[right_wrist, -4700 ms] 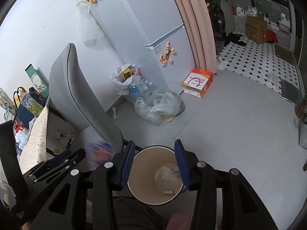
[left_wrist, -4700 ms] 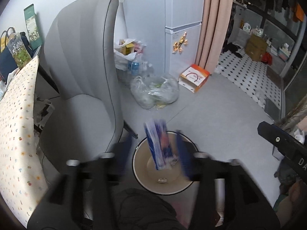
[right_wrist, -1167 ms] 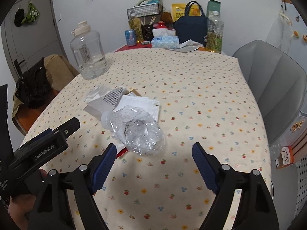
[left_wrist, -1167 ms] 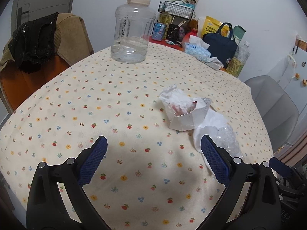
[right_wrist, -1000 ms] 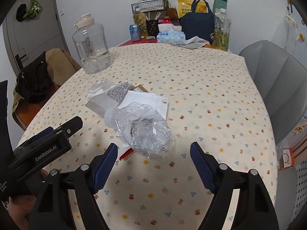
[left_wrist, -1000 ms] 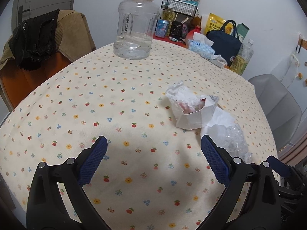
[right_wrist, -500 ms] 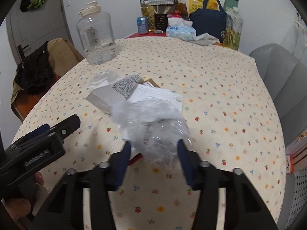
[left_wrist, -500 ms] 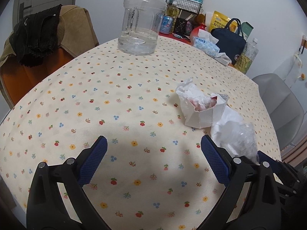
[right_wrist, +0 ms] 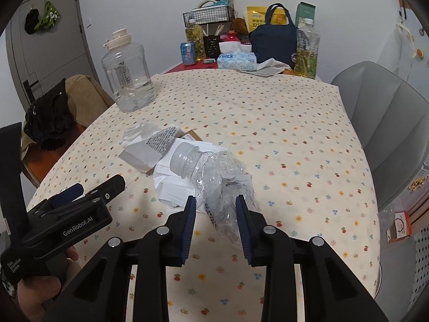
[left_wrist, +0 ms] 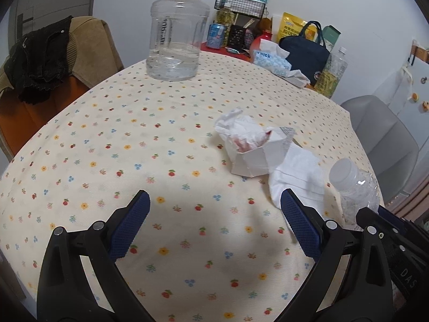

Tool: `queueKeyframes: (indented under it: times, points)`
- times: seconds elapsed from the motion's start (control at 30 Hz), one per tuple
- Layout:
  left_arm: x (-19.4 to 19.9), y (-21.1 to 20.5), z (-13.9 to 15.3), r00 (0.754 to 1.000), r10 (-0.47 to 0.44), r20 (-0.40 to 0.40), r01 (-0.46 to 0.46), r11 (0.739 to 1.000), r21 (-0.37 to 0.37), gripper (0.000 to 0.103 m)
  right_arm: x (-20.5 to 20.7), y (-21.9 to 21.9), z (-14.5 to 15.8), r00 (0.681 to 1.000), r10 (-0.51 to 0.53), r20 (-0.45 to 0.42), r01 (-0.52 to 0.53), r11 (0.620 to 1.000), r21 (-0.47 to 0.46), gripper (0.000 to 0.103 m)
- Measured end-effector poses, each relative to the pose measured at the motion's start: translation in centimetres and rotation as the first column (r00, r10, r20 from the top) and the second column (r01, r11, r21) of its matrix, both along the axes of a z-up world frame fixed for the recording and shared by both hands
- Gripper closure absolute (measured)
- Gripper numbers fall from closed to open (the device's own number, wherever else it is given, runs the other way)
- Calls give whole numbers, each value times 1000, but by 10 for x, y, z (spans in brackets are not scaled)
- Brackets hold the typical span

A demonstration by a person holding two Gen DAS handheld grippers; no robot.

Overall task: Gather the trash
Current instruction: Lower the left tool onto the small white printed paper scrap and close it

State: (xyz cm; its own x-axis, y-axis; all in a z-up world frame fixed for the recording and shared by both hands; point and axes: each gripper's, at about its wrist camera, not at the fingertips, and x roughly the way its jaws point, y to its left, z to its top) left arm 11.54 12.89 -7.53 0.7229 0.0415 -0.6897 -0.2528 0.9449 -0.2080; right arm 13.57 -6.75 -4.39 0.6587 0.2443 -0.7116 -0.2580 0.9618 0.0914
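A crushed clear plastic bottle with a white cap lies on the flowered tablecloth. My right gripper is shut on the bottle's body, and the bottle also shows at the right in the left wrist view. Under and beside it lie a white face mask and an open white carton stuffed with crumpled tissue. My left gripper is open and empty, low over the cloth to the left of the trash.
A large clear water jug stands at the table's far left. A tissue box, a navy bag, bottles and a can crowd the far edge. A grey chair stands right, a clothes-draped chair left.
Both grippers came from the bin on the floor to the table. My right gripper closed on the crushed bottle. My left gripper stayed open and moved closer to the carton.
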Motion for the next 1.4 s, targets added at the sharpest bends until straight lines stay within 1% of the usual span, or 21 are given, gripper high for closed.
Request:
queueKeyframes:
  times: [0.13,0.27,0.33,0.47,0.63,0.77,0.9,1.0,1.1,1.17,1.2,1.23,1.27,1.3,1.37,1.4]
  points:
    - [4,-9,-1,1000,-13,3,13,1000,-3,6,1,-14,2,1000,-23,3,23,1000,9,72]
    - [7,-4,3,1000,6,25,-5,999,-33,12,4,-24,3,999,-47,6,47,999,17,72]
    - [11,-1,5,999,9,34,-8,999,-45,12,6,-29,3,998,-59,3,59,998,23,72]
    - [24,2,4,1000,10,24,-8,998,-64,12,11,-34,3,997,-74,-2,74,997,35,72]
    - [32,-2,8,999,19,41,-16,998,-54,12,15,-39,2,996,-87,-7,87,996,37,72]
    - [34,-5,15,998,8,68,-5,999,-42,25,20,-42,2,996,-93,-10,93,995,37,72]
    - [40,-10,20,996,-8,87,9,1000,-18,27,20,-43,3,995,-95,-9,95,994,44,72]
    - [47,-14,20,997,-27,79,27,1000,-3,34,19,-45,5,995,-100,-5,100,994,46,72]
    - [52,-19,14,998,-40,47,40,999,0,44,18,-49,6,994,-108,-3,108,993,48,72]
    - [52,-23,11,998,-54,28,54,998,11,55,16,-51,7,994,-110,-2,110,993,52,72]
    - [51,-26,10,998,-58,18,57,998,24,58,16,-51,7,994,-110,-3,110,992,53,72]
    - [50,-28,10,998,-59,15,58,998,32,63,15,-51,7,994,-109,-4,109,992,56,72]
    - [49,-29,9,998,-65,6,65,997,35,69,15,-52,7,994,-107,-4,107,993,57,72]
    - [49,-31,9,997,-73,-5,74,997,35,78,14,-51,8,994,-106,-3,106,993,58,72]
    - [47,-32,8,996,-82,-17,83,996,37,89,12,-50,9,995,-101,1,101,993,60,72]
    - [46,-33,8,996,-83,-19,84,996,40,91,10,-49,11,995,-99,5,98,993,61,72]
